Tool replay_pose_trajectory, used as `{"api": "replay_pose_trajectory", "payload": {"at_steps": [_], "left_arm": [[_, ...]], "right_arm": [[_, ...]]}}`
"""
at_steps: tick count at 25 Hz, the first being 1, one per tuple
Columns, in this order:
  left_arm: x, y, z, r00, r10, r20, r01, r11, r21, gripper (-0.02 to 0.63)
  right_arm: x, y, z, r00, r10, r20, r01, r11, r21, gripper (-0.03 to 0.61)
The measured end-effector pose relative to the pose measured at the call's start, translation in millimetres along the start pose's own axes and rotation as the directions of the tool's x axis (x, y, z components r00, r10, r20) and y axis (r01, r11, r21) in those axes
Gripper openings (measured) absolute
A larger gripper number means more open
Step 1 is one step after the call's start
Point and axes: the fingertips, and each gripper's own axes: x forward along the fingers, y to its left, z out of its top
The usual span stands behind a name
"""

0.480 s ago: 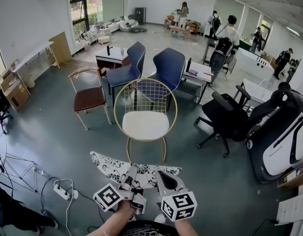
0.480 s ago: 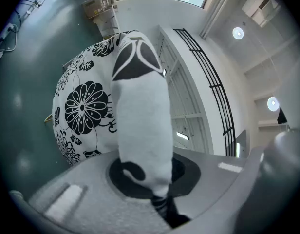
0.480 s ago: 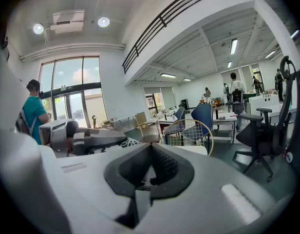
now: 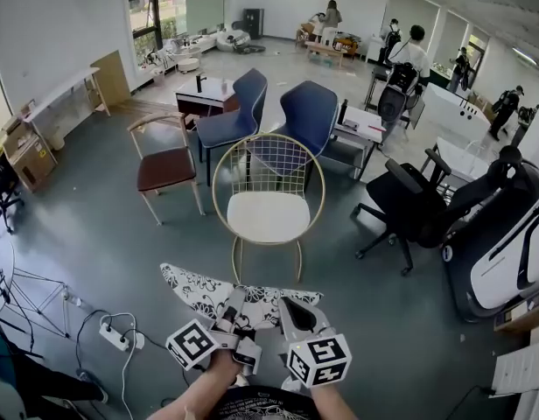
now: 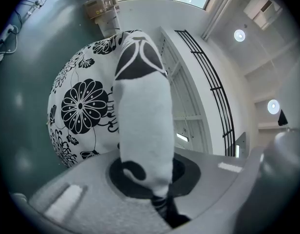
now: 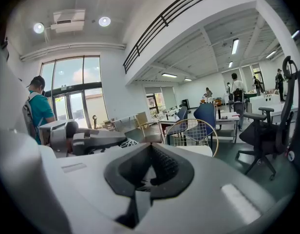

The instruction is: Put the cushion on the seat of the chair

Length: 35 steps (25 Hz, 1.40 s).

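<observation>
At 6 o'clock from the gold-framed chair (image 4: 268, 201), the white cushion (image 4: 199, 291) printed with black flowers is pinched in the left gripper (image 4: 235, 311), while the right gripper (image 4: 292, 311) beside it is closed on nothing.

I am now a little nearer to the gold wire chair (image 4: 268, 201): in the head view it looks slightly bigger and stands a bit more to the right. The brown wooden chair (image 4: 167, 166) and the blue chairs (image 4: 304, 116) shift the same way.
</observation>
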Motion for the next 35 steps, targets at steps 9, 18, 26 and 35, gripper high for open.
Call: {"api": "replay_pose_trajectory", "payload": {"at_steps": [9, 18, 26, 35], "left_arm": [[-18, 13, 43, 1.0, 0.012, 0.01, -0.012, 1.0, -0.025, 0.003], [-6, 29, 60, 0.999, 0.01, -0.033, -0.012, 0.999, -0.044, 0.003], [41, 38, 46, 0.998, 0.027, -0.049, -0.03, 0.998, -0.05, 0.003], [120, 43, 22, 0.998, 0.069, -0.005, -0.069, 0.997, -0.027, 0.003]], "right_arm": [[28, 36, 1, 1.0, -0.004, 0.011, 0.004, 1.0, 0.013, -0.005], [44, 36, 0, 0.999, -0.045, 0.005, 0.044, 0.999, 0.031, -0.005], [58, -10, 8, 0.999, -0.051, -0.001, 0.051, 0.997, 0.052, -0.005], [82, -95, 36, 1.0, 0.005, -0.002, -0.005, 0.996, 0.09, -0.005]]}}
